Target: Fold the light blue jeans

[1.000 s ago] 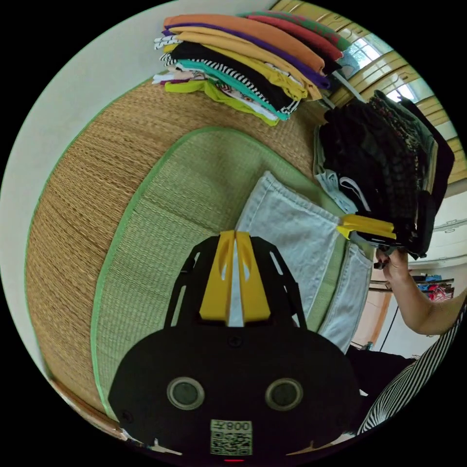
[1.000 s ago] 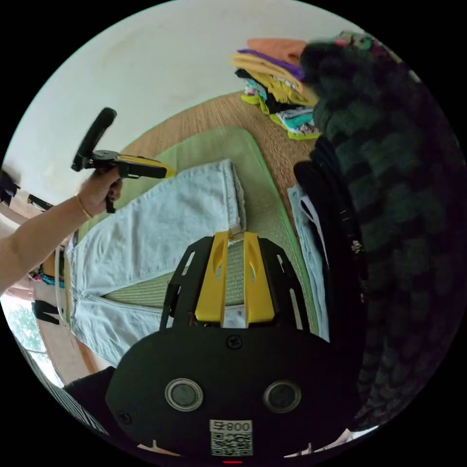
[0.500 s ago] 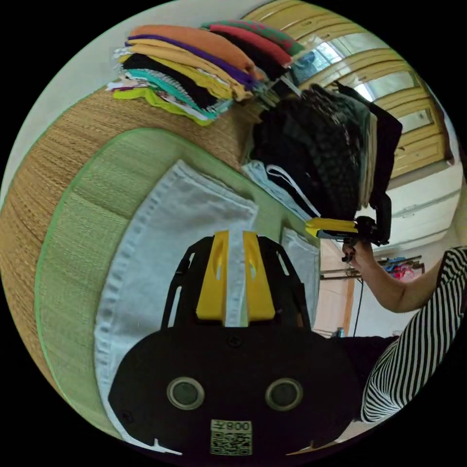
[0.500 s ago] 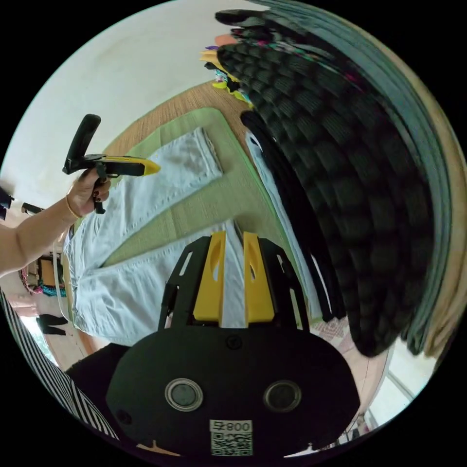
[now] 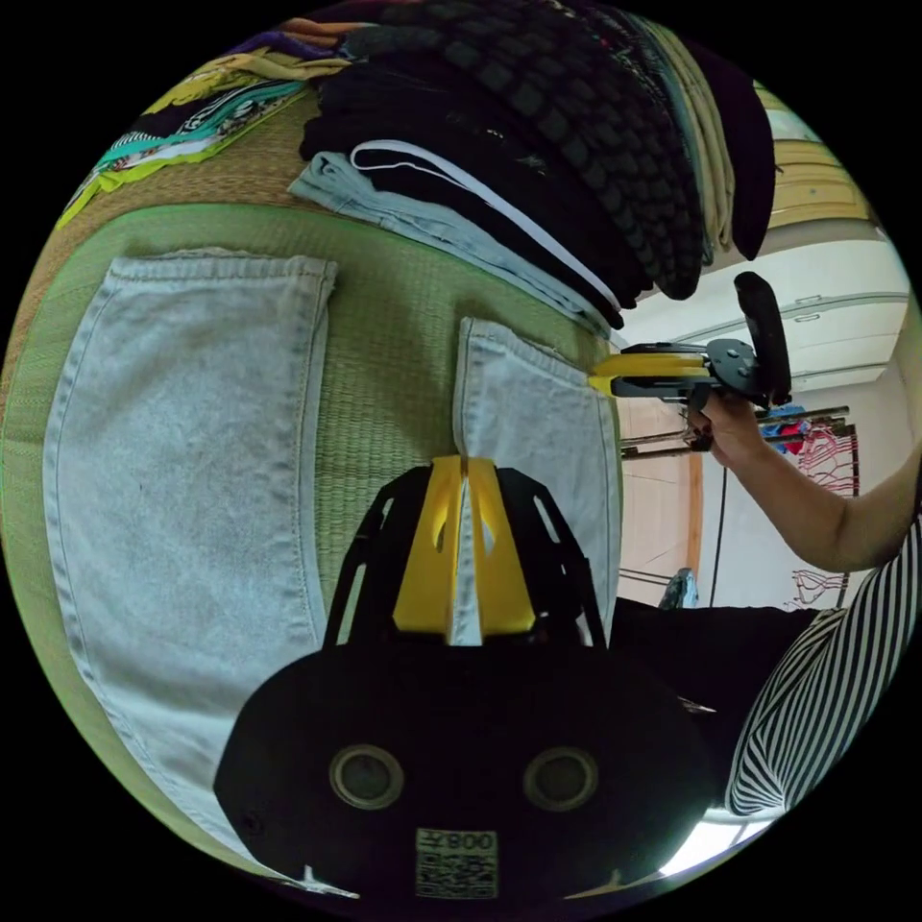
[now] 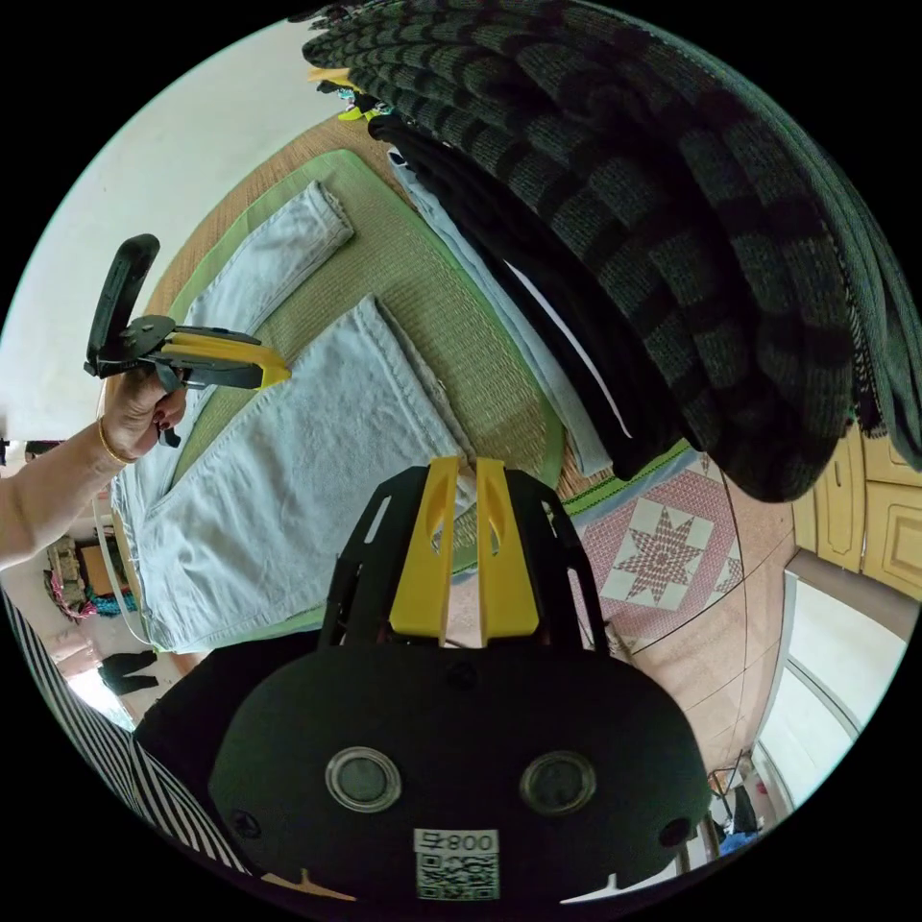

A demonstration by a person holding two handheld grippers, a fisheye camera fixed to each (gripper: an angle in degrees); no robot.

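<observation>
The light blue jeans (image 5: 182, 461) lie flat on a green mat (image 5: 384, 336) with the two legs spread apart. In the left gripper view, my left gripper (image 5: 464, 463) is shut, its tips over the inner edge of the nearer leg (image 5: 538, 432). The right gripper view shows the jeans (image 6: 317, 423) from the hem end, with the left gripper (image 6: 279, 373) hovering above them and no cloth in it. My right gripper (image 6: 466, 466) is narrowly open by the hem corner of the near leg, nothing pressed between its jaws. It also appears from the side (image 5: 594, 381) at that leg's outer edge.
A tall stack of dark folded clothes (image 6: 624, 192) stands beside the mat and overhangs it. Colourful folded clothes (image 5: 192, 106) lie further back on a straw mat. Patterned floor (image 6: 663, 547) and yellow cabinets (image 6: 884, 519) lie beyond the mat's edge. A striped sleeve (image 5: 826, 691) is close by.
Both hands have moved towards the hem end near the dark stack, so both views have swung. The right gripper's jaws have narrowed. The jeans lie as before.
</observation>
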